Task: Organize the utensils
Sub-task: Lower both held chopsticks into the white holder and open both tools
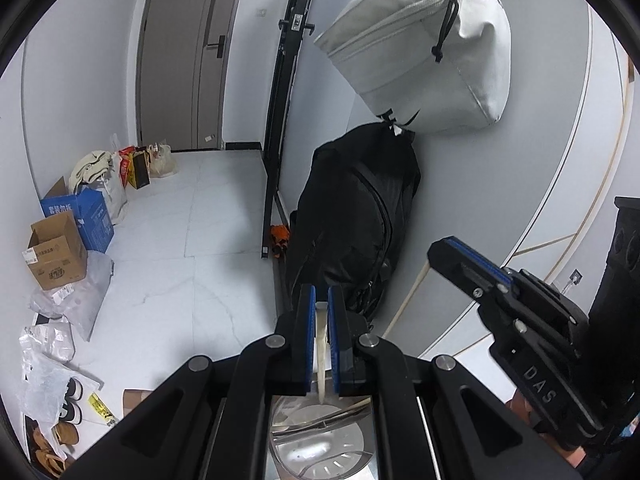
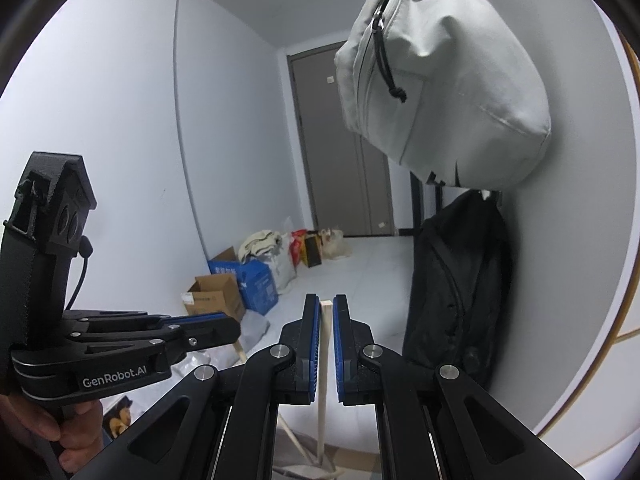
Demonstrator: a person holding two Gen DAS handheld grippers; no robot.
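Observation:
In the left wrist view my left gripper (image 1: 320, 294) is shut on a cream flat utensil handle (image 1: 320, 344). The handle runs down toward a round slotted metal container (image 1: 320, 446) seen below the jaws. My right gripper (image 1: 444, 250) reaches in from the right, with a thin wooden stick (image 1: 408, 300) hanging below it. In the right wrist view my right gripper (image 2: 326, 302) is shut on that pale wooden stick (image 2: 324, 360), which stands upright between the blue pads. The left gripper (image 2: 234, 326) shows at the left, held by a hand (image 2: 40, 432), with a pale handle end (image 2: 241, 354) under its tip.
A grey bag (image 1: 424, 52) hangs on the wall above a black backpack (image 1: 356, 220). A black rack pole (image 1: 280, 120) stands beside them. Cardboard and blue boxes (image 1: 76, 224), plastic bags and shoes (image 1: 64, 428) line the left of the white floor. A grey door (image 1: 180, 52) is at the back.

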